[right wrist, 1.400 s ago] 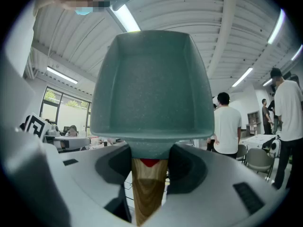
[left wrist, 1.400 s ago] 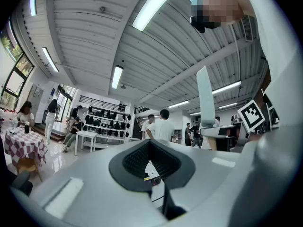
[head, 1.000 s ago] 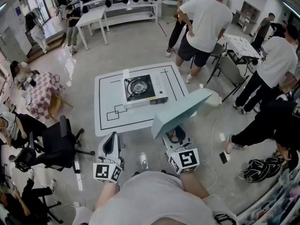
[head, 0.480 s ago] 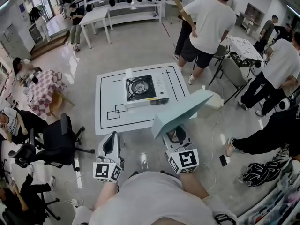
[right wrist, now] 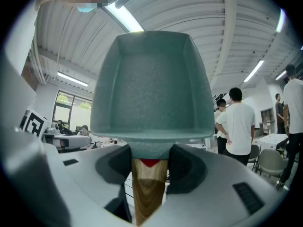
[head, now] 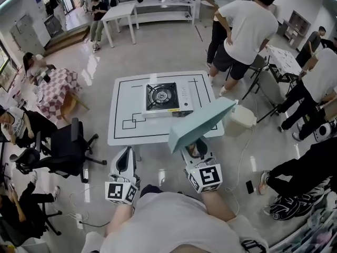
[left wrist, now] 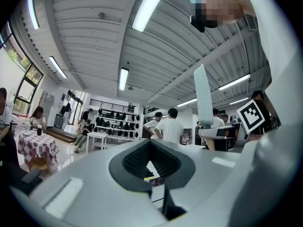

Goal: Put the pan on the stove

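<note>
A teal square pan (head: 200,124) is held up, tilted, over the floor just short of the white table's (head: 126,136) near right edge. My right gripper (head: 196,149) is shut on its wooden handle (right wrist: 147,193), and the pan's inside (right wrist: 151,89) fills the right gripper view. The portable gas stove (head: 164,99) sits on the middle of the table, burner bare, well ahead of the pan. My left gripper (head: 125,165) hangs at the left near my body, shut and holding nothing. In the left gripper view the pan (left wrist: 203,98) shows edge-on.
A black office chair (head: 66,152) stands left of the table. A person in a white shirt (head: 245,30) stands beyond the table's far right corner, with others at the right. A white bin (head: 243,117) and cables lie on the floor at right.
The head view has swung slightly, so the room has slid to the right. Both grippers and the pan keep the same pose before me.
</note>
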Available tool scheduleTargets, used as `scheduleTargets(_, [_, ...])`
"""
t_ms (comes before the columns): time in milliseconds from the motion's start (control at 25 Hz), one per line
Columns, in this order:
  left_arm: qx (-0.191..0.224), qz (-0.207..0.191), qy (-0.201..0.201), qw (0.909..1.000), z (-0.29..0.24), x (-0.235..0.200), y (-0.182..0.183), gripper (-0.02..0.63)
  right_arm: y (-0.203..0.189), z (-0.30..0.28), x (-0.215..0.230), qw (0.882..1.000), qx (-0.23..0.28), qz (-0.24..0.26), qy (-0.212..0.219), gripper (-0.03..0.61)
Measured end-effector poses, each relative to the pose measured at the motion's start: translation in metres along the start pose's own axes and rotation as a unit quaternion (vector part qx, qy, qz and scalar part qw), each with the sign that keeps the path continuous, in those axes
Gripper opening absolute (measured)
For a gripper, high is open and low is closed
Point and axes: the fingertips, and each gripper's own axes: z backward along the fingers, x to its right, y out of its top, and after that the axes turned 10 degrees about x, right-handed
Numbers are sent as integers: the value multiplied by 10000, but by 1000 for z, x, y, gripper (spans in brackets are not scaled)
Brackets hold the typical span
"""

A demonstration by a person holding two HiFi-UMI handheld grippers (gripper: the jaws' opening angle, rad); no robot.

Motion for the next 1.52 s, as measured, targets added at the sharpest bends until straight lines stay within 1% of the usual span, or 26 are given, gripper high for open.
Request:
scheduleTargets(160, [-59,35,146,9999,-8,-15,-8,9,-9,-20,0,10000,-45,6,74,195])
scheduleTargets(360, [-64,47,109,9999,-40,-57,-23,9,-27,-66,4,9999,-89,40,-58,195])
scheduleTargets(480, [-78,50,-69,9999,-73,-91,-31,9,-39,-102,9,9996,-86,80,-274,195])
scheduleTargets(600, [-81,-71,-218,9997,-104,-132,-34,9,-47,-139,12,9988,-34,92,-480,195])
scheduleTargets(720, [-70,-149,-393,9991,-135,-173,-31,9,-53,-172,18,9966,10,126,-812,195])
scheduleTargets(840, [-50,-148,-556,9983,-159,-205,-31,9,-57,-199,24,9935,-15,210,-1121,195])
scheduleTargets(960, [-79,-102,-611,9980,-180,-231,-38,9,-62,-224,27,9912,-62,224,-1306,195])
scheduleTargets(1040, [-82,-61,-647,9979,-189,-238,-43,9,-67,-235,30,9904,-125,230,-1355,195])
scheduleTargets(1200, [-119,67,-660,9977,-207,-240,-51,9,-75,-250,41,9900,-284,185,-1371,195])
scheduleTargets(1520, [-236,206,-385,9988,-224,-241,-65,9,-98,-274,61,9911,-687,143,-1129,195])
